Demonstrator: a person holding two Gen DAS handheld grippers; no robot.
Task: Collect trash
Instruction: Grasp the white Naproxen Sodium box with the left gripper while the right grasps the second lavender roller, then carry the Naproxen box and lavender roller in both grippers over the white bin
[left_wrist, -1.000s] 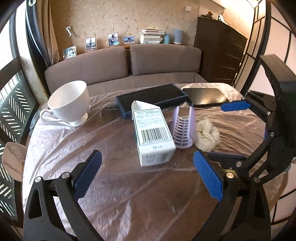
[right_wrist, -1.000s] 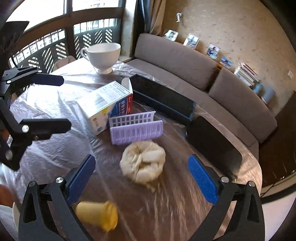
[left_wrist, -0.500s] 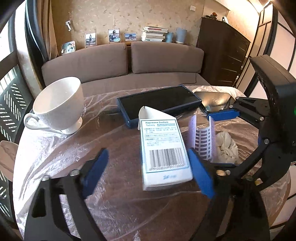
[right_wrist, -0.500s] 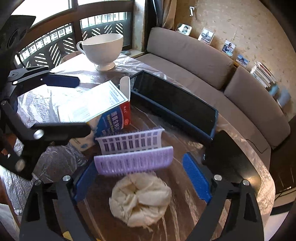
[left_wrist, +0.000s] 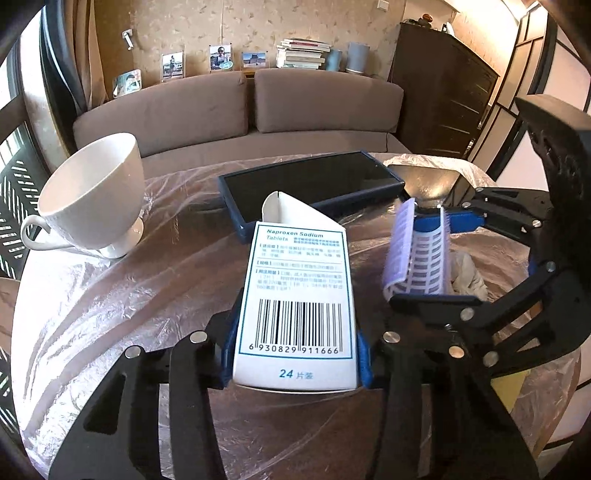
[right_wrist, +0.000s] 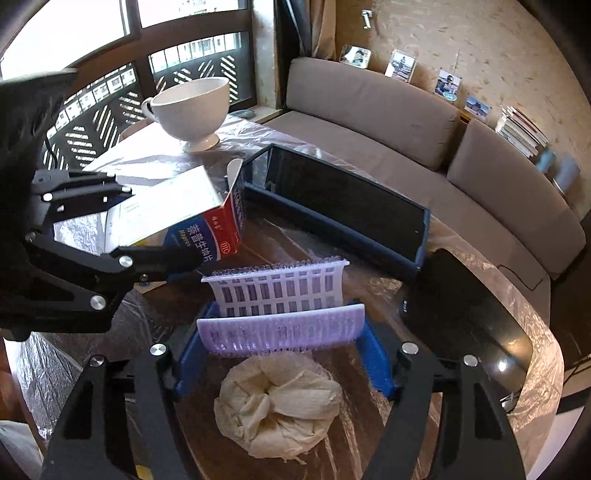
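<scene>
A: What does the left gripper (left_wrist: 295, 354) have between its jaws?

B: A white medicine box (left_wrist: 295, 295) printed "Naproxen Sodium Tablets", barcode face up. The jaws have just been closing, and the blue pads (left_wrist: 364, 356) now press on both long sides of the box near its closer end. The far end flap stands open, pointing toward a dark tablet in a blue case (left_wrist: 314, 184).

A: And the right gripper (right_wrist: 280, 345)?

B: Its jaws have just been closing too. The blue pads (right_wrist: 376, 360) sit against the two ends of a lilac plastic hair roller (right_wrist: 280, 306), which lies crosswise between them, split open into two curved halves. I cannot tell how firmly they bite.

A: Where does everything lie?

B: On a round table under clear plastic sheeting (left_wrist: 110, 295). The box and the roller are side by side, close together, the roller to the right of the box in the left wrist view. A crumpled cream tissue (right_wrist: 277, 402) rests on the table just behind the roller, within the right gripper's frame, untouched by the pads.

A: Anything else on the table?

B: A large white footed cup (left_wrist: 92, 195) stands upright on the far left side. A black device (right_wrist: 465, 321) lies beside the tablet. A brown sofa (left_wrist: 236, 107) curves behind the table, with photo cards and stacked books (left_wrist: 303, 53) on the ledge above it.
</scene>
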